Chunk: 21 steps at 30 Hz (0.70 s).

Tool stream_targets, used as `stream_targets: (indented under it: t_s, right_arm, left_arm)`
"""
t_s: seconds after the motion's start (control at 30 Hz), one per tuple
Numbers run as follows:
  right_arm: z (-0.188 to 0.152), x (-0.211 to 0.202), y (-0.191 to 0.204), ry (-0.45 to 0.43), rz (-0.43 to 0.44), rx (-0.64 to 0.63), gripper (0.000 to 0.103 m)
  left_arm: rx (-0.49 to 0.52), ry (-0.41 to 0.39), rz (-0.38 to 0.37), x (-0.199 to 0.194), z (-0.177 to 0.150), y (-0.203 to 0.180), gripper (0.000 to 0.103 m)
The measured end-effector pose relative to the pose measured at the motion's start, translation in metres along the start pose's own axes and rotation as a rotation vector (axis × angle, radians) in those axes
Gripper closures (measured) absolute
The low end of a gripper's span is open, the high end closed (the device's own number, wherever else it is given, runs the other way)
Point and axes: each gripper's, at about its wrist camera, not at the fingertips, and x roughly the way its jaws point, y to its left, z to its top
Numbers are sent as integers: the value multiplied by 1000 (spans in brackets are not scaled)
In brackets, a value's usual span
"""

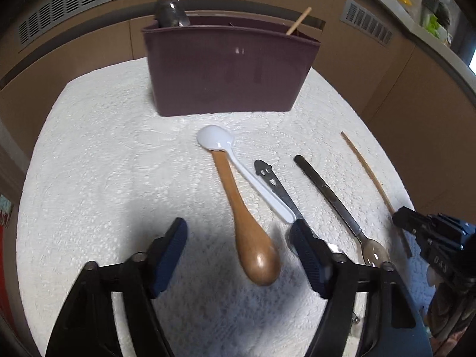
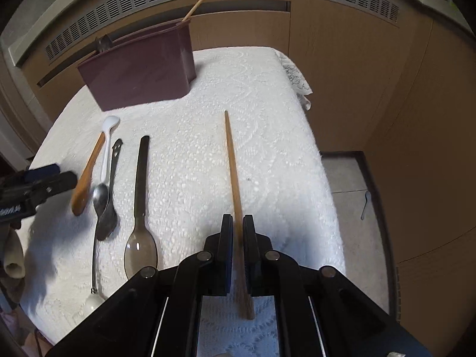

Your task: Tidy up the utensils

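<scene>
A maroon utensil holder (image 1: 226,71) (image 2: 139,68) stands at the far side of the white cloth, with a chopstick and a metal utensil in it. On the cloth lie a wooden spoon (image 1: 250,232) (image 2: 86,178), a white plastic spoon (image 1: 238,166) (image 2: 107,142), a smiley-handled metal spoon (image 1: 270,181) (image 2: 111,190), a dark-handled clear spoon (image 1: 336,202) (image 2: 139,202) and a wooden chopstick (image 1: 372,178) (image 2: 233,172). My left gripper (image 1: 238,238) is open around the wooden spoon's bowl. My right gripper (image 2: 237,232) is shut on the chopstick near its thick end.
A long thin metal spoon (image 2: 96,223) lies beside the smiley spoon. The white cloth (image 2: 267,136) covers the table, whose right edge drops to a tiled floor (image 2: 351,178) where a small spoon (image 2: 366,203) lies. Wooden cabinets stand behind.
</scene>
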Motion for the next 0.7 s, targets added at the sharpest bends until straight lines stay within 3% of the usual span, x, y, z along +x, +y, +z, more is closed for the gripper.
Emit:
stream_targets:
  t_s: [0.03, 0.1, 0.3, 0.47, 0.6, 0.7]
  right_arm:
    - [-1, 2, 3, -5, -2, -6, 80]
    - [-6, 2, 8, -18, 5, -10, 54]
    - [-12, 5, 20, -48, -1, -38, 28]
    - [-13, 1, 12, -47, 11, -5, 17]
    - [-12, 0, 7, -42, 19, 13, 12]
    - [-10, 4, 9, -20, 23, -5, 7]
  left_arm:
    - [1, 11, -3, 3, 2, -2, 44]
    - [-4, 12, -10, 5, 7, -1, 45]
    - [-36, 22, 38, 20, 47, 13, 45]
    - [-138, 149, 11, 60, 85, 25, 47]
    - [-105, 142, 68, 75, 104, 12, 49]
    - [9, 83, 140, 80, 103, -5, 67]
